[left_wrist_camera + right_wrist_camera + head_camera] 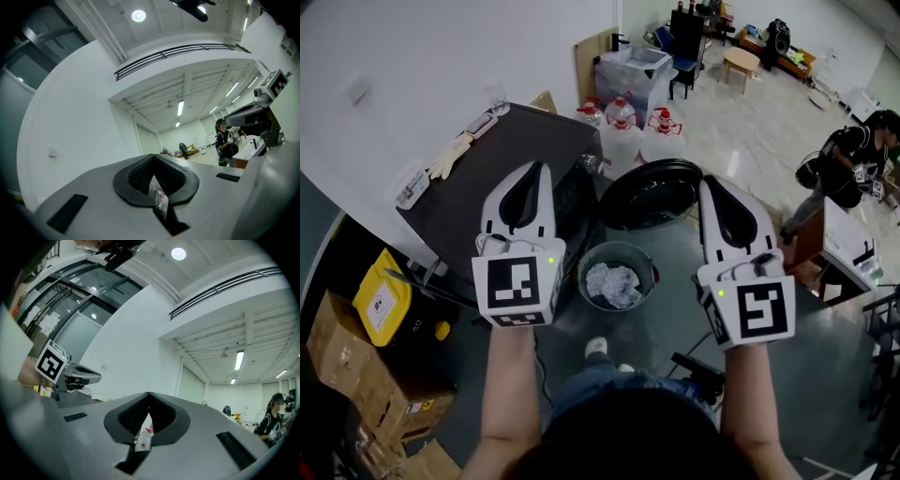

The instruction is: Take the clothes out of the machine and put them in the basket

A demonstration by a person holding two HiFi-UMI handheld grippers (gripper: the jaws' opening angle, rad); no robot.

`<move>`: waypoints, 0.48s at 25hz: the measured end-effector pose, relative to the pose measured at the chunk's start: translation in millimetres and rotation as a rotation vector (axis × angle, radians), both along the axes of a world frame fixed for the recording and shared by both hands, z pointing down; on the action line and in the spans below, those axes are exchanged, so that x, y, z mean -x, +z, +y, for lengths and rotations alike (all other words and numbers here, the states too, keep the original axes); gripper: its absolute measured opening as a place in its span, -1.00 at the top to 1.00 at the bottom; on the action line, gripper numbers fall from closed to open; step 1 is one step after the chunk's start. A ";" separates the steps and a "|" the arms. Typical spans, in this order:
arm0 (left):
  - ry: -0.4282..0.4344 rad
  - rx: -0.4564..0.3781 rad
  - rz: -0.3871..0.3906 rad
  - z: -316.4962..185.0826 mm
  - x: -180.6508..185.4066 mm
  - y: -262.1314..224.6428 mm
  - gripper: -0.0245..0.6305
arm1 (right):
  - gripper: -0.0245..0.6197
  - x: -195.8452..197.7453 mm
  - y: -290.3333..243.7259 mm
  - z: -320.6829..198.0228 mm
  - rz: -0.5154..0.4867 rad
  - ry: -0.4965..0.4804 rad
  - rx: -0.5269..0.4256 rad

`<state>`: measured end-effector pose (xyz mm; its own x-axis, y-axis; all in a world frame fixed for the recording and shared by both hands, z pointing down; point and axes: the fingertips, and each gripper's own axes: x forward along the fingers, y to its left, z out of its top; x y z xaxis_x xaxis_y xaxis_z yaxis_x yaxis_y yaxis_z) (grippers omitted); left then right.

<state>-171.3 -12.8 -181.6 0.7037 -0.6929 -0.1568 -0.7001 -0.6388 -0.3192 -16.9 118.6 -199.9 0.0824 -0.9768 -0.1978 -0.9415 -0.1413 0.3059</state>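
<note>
Clothes [612, 284]: pale bundle lies in basket [645, 260] on floor, between my arms, just before machine [650, 194]. Left gripper [540, 169], right gripper [710, 184]: jaws closed tight, nothing held, raised level. My judgement: look into dark tub for leftovers, open jaws before reaching in.

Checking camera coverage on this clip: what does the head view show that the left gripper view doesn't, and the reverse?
Only the head view: the basket with pale clothes in it, the dark machine, water jugs and a yellow container.
Only the left gripper view: the ceiling with a round lamp and a long dark rail high on the wall.
Both: the left gripper, its tongs shut on nothing, the right gripper, and a person in dark clothes across the room.
</note>
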 end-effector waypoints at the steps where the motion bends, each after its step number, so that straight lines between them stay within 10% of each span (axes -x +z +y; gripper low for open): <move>1: -0.006 0.001 -0.008 -1.4 -0.4 0.9 0.94 | 0.92 -1.5 -1.0 -1.2 -0.010 0.002 -0.001; 12: -0.011 0.007 -0.025 -22.1 -3.3 -4.9 0.94 | 0.92 -25.6 3.7 -16.4 0.003 0.066 0.068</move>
<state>-168.0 -34.9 -186.5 0.6994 -0.7019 -0.1347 -0.6992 -0.6330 -0.3324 8.6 102.3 -196.3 0.1461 -0.9805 -0.1313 -0.9300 -0.1814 0.3197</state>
